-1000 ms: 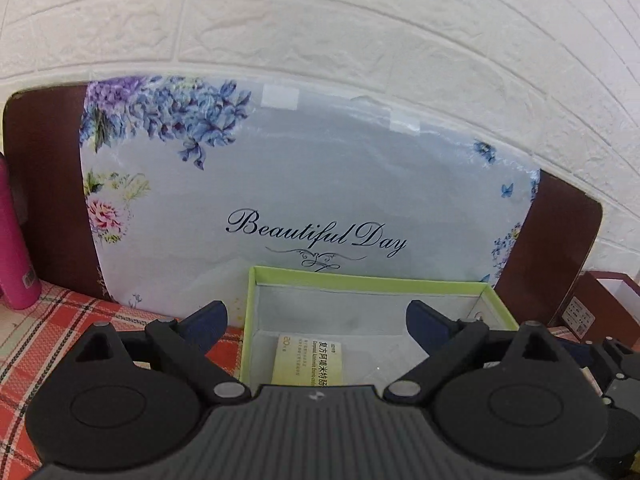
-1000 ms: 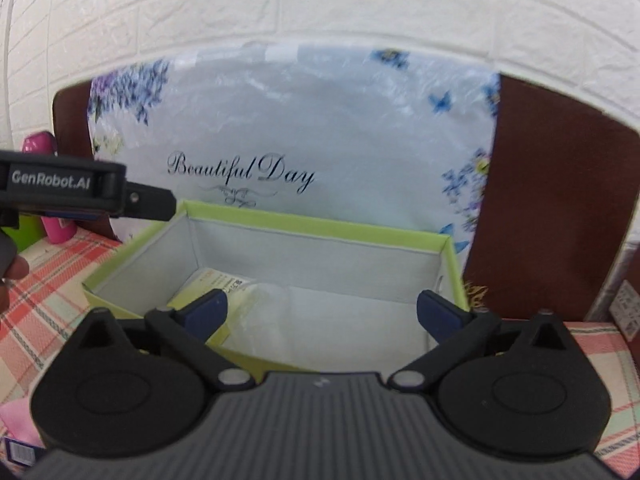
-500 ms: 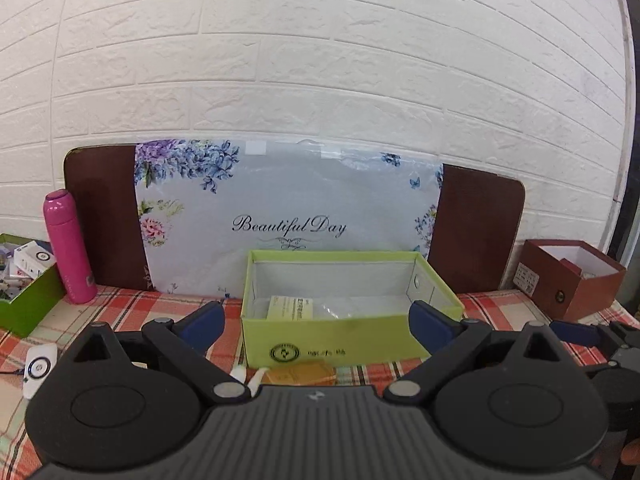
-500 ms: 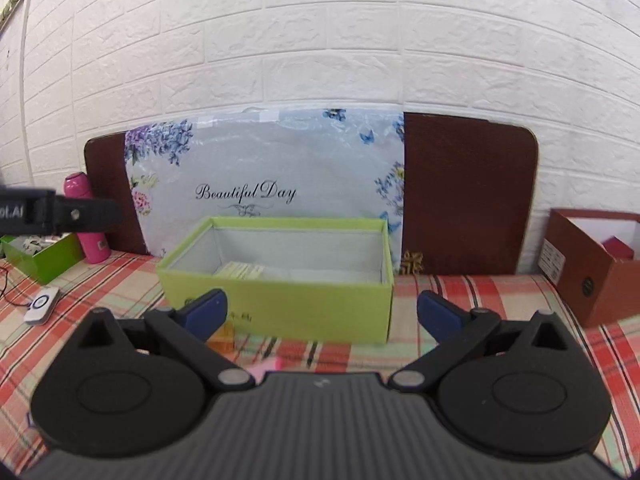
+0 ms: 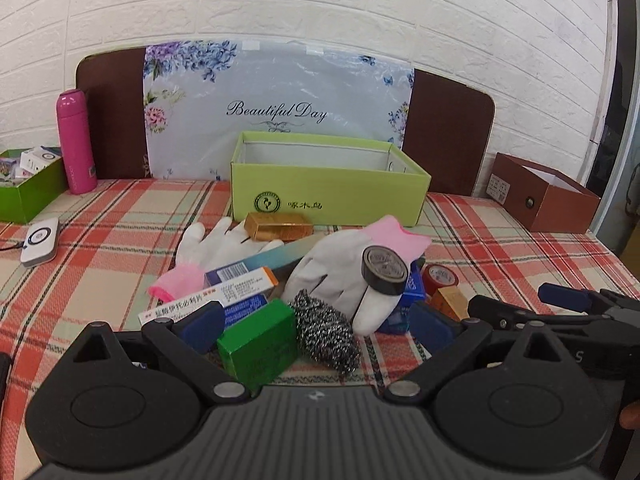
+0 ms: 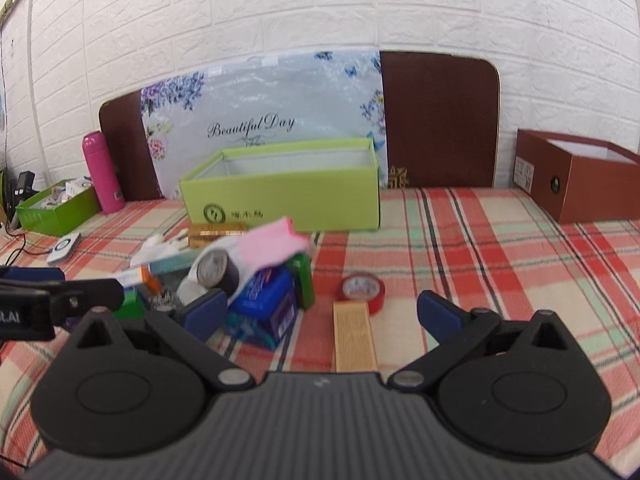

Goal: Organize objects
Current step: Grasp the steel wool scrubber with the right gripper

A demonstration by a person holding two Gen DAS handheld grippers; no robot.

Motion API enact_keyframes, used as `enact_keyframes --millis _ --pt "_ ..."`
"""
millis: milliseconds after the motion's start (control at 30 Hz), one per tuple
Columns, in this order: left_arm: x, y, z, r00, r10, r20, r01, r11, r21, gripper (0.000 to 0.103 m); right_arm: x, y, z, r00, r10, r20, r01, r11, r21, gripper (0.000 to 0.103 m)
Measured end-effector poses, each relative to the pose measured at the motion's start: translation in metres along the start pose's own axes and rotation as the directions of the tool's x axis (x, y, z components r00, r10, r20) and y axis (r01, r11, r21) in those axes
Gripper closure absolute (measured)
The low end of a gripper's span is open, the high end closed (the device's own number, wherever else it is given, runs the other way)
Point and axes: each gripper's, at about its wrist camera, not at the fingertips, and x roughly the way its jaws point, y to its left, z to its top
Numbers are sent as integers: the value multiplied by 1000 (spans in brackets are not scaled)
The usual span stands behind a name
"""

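At the table's left edge I see a dark green box (image 5: 28, 196) of small items, a white device (image 5: 40, 240) in front of it, and a pink bottle (image 5: 76, 142) standing near the back edge. My left gripper (image 5: 316, 326) hangs wide open and empty just above the near side of the pile in the middle of the checked tablecloth (image 5: 120, 240). Between its fingers sit a small green box (image 5: 260, 346) and a steel scourer (image 5: 326, 332), the box on the left and touching the scourer. Beyond them lie a long medicine carton (image 5: 208, 294), a white glove with a pink cuff (image 5: 218, 252), a gold box (image 5: 278, 226) and a second white glove (image 5: 340, 268) with a black tape roll (image 5: 384, 270) resting on it. Behind the pile, toward the back edge, stands the open lime-green box (image 5: 328, 196).

My right gripper (image 6: 320, 314) is also wide open, holding nothing. A blue packet (image 6: 268, 308) lies just inside its left finger, and a tan wooden block (image 6: 354, 336) lies between the fingers, touching a red tape roll (image 6: 362, 288) beyond it. A brown box (image 6: 576, 176) sits at the back right corner.
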Motion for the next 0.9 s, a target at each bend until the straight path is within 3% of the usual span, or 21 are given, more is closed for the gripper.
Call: enact_keyframes --millis 200,367,567,633,700,833,867,900 --pt "1 21 -15 997 -9 -71 5 998 -66 2 -2 2 -28 999 30 13 -30 999 11 0" --pt "0 36 -19 996 -9 -89 1 997 -83 2 5 9 -36 990 117 -74 -118 993 2 0" --pt "-1 47 -15 996 -20 -91 9 993 -122 4 21 36 -35 981 160 -106 -165 985 -41 0" --pt "0 50 -14 995 -36 -97 22 990 -136 5 30 50 -32 977 180 -110 -190 978 -89 6" --pt "2 54 -13 992 -61 -107 43 987 -155 6 41 62 -29 971 205 -126 -220 968 -118 18" --pt "10 56 -9 990 -85 -114 66 985 -159 10 64 82 -25 959 243 -148 -264 953 -147 30" --pt "12 56 -8 989 -89 -114 71 985 -158 11 68 85 -24 956 253 -148 -275 950 -149 37" --pt "14 56 -6 989 -98 -113 79 984 -159 13 71 87 -23 953 264 -150 -286 947 -149 58"
